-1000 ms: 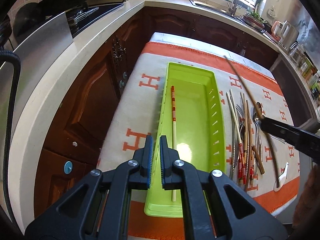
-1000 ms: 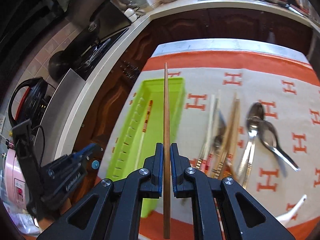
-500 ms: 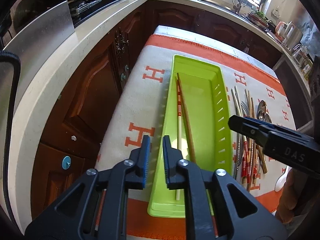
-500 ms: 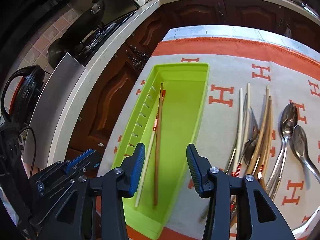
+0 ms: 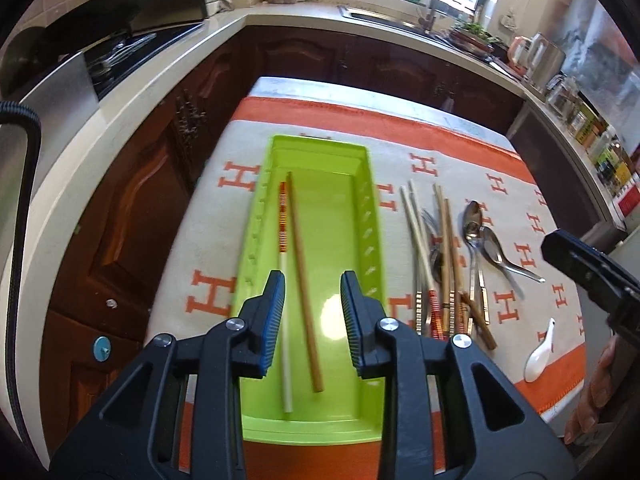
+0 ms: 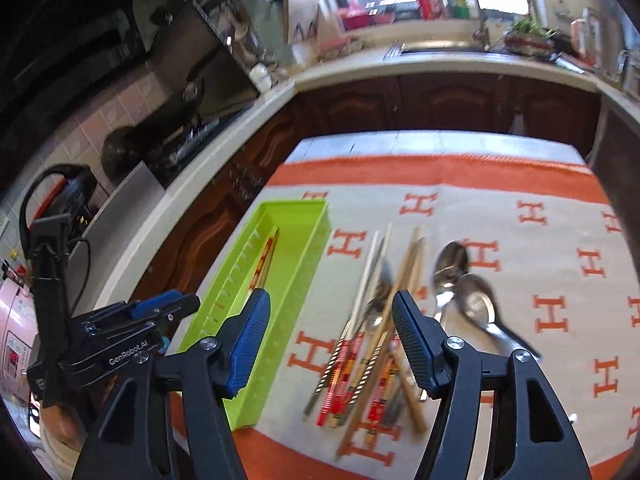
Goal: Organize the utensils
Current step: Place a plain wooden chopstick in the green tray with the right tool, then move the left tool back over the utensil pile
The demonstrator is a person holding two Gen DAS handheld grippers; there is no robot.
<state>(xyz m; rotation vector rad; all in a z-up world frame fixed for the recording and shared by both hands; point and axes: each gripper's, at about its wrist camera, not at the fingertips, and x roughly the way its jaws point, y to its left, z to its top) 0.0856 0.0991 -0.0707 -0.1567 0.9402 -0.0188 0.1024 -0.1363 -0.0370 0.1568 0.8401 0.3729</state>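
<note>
- Left gripper (image 5: 312, 320): held above the near end of the green tray (image 5: 370, 216), fingers pointing along its length; jaws parted about as wide as the tray floor, holding nothing.
- Right gripper (image 6: 330, 344): poised over the loose utensil pile (image 6: 376, 344), jaws spread wide, empty. In the left wrist view only its dark tip enters at the right edge, with the person's hand (image 5: 596, 384) beneath it.
- Room: a pale countertop (image 5: 120, 92) wraps the left and far sides above dark wooden cabinets (image 5: 132, 200); a sink with tap (image 5: 428, 4) stands under the far window.
- Surface: a table covered by a cream cloth (image 5: 520, 216) with orange H motifs and orange borders at its far and near edges.
- Green tray: lies lengthwise near the cloth's left edge, its short end at the near orange border.
- Tray contents: a white chopstick with red banding (image 5: 283, 264) and a plain brown chopstick (image 5: 302, 280) lie side by side along the left wall.
- Utensil pile: chopsticks, forks and knives lie bunched on the cloth just right of the tray, handles toward the near edge.
- Metal spoons (image 5: 486, 240): two, at the right side of the pile, bowls overlapping.
- White ceramic spoon (image 5: 540, 354): near the near-right corner; clear in the left wrist view only.
- Right wrist view only: a stove hood and pots on the left counter, and a pink appliance (image 6: 14, 344) at the frame's left edge; motion blur softens the pile.
</note>
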